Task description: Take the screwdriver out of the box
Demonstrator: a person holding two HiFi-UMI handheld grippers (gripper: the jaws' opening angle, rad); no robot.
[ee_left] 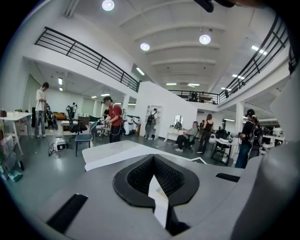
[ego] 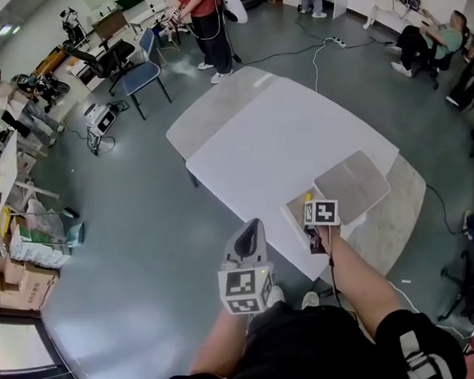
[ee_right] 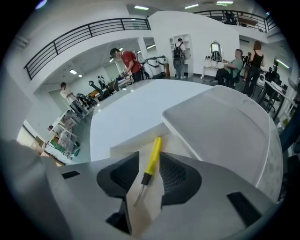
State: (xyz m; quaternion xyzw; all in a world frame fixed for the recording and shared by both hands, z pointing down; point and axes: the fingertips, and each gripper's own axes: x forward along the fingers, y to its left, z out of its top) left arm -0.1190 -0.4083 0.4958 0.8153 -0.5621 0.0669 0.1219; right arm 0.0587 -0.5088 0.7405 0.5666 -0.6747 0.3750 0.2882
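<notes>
An open box point(ego: 296, 217) stands at the white table's point(ego: 274, 141) near right corner, its grey lid point(ego: 352, 185) folded back to the right. A yellow-handled screwdriver point(ee_right: 151, 161) lies on the box's pale floor, and its yellow end also shows in the head view point(ego: 308, 196). My right gripper point(ee_right: 149, 160) points down into the box, open, one pad on each side of the handle without pressing it. My left gripper point(ego: 249, 228) hangs over the floor just off the table's front edge. It is shut and empty point(ee_left: 153, 164).
A blue chair point(ego: 141, 74) and a person in red point(ego: 200, 9) are beyond the table's far left corner. Cardboard boxes point(ego: 25, 280) lie on the floor at the left. A seated person point(ego: 429, 41) and floor cables point(ego: 316, 53) are at the far right.
</notes>
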